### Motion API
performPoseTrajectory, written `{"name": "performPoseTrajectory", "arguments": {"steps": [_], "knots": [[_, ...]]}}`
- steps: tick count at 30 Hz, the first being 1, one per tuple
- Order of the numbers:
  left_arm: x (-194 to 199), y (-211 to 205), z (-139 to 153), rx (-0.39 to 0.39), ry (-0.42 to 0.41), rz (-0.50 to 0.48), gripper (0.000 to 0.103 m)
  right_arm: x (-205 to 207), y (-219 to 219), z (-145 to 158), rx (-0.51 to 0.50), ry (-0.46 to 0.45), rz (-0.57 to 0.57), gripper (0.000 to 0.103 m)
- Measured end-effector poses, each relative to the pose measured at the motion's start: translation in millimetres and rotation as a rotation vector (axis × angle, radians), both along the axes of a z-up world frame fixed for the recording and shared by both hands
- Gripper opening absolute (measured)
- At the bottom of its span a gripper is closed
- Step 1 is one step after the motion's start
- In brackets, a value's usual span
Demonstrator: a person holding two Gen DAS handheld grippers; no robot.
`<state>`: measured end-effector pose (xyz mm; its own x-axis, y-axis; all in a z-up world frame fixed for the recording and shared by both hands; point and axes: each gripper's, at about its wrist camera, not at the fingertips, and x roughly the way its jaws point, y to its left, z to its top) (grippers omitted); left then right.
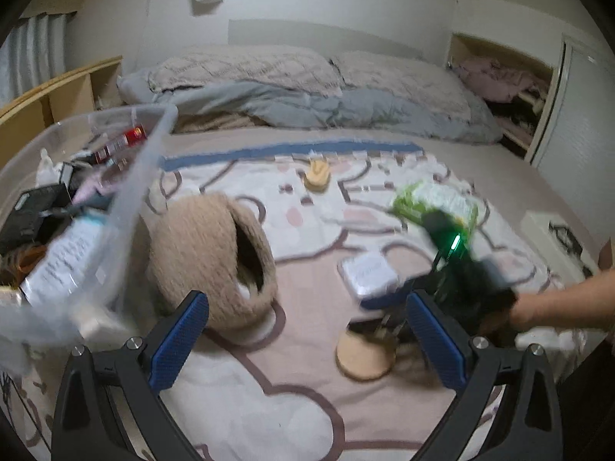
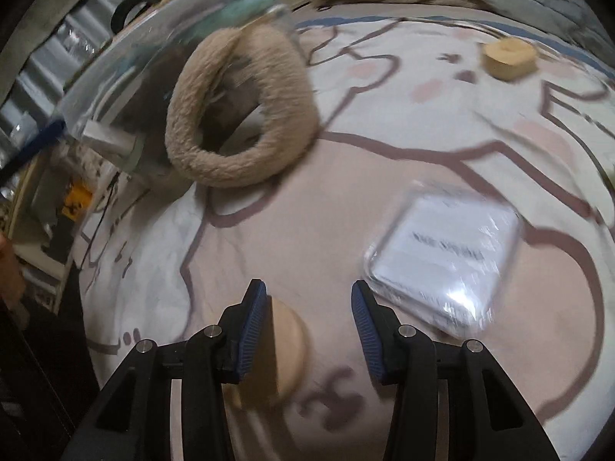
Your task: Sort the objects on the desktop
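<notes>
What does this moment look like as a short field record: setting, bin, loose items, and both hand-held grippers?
setting: a bed with a cartoon-print blanket
bin: clear plastic bin at left, already holding mixed items
loose items: fuzzy tan slipper, round tan disc, wrapped white packet, small tan piece, green-and-white pack
left hand-held gripper: open, empty
right hand-held gripper: open, nothing gripped, over the disc
image quality: motion blur in both views
</notes>
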<state>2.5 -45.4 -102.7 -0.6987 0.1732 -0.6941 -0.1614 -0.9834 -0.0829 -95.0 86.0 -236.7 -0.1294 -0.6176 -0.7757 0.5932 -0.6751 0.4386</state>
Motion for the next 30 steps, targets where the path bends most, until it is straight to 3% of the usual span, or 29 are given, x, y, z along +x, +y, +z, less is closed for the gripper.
{"name": "performPoseTrajectory", "arguments": {"steps": [6,9,15,17,19,21,25,30], "knots": [[9.2,24.4,-34.5,-0.043,-0.048,-0.067,0.103,-0.1,46.2,10.3,-0.076,-0.084,-0.051,0.047],[10.3,36.1,-48.1,-0.043,-0.083,-0.114,0.103,1.2,52.0,22.9,-0.053,-0.025,-0.081,0.047],[4.1,54.3,-77.4,-0.081,-0.156,-0.16,0.103,-8.4,57.6,22.0,0.144,0.067,-0.161,0.047],[0.1,59.2,-84.9,-0.084,-0.181,-0.169,0.103,-9.2,56.9,14.3,0.137,0.042,-0.162,0.048],[-4.7,63.6,-90.6,-0.087,-0.202,-0.177,0.103,-8.4,52.0,5.1,0.158,0.025,-0.159,0.064],[-8.6,67.9,-95.1,-0.094,-0.216,-0.186,0.103,-5.4,50.4,1.4,0.179,0.063,-0.143,0.067],[-16.8,77.6,-102.8,-0.102,-0.247,-0.209,0.103,0.4,43.4,2.1,0.248,0.129,-0.099,0.068],[-22.7,87.6,-111.4,-0.116,-0.276,-0.228,0.103,-8.6,51.9,3.9,0.341,0.18,-0.129,0.068]]}}
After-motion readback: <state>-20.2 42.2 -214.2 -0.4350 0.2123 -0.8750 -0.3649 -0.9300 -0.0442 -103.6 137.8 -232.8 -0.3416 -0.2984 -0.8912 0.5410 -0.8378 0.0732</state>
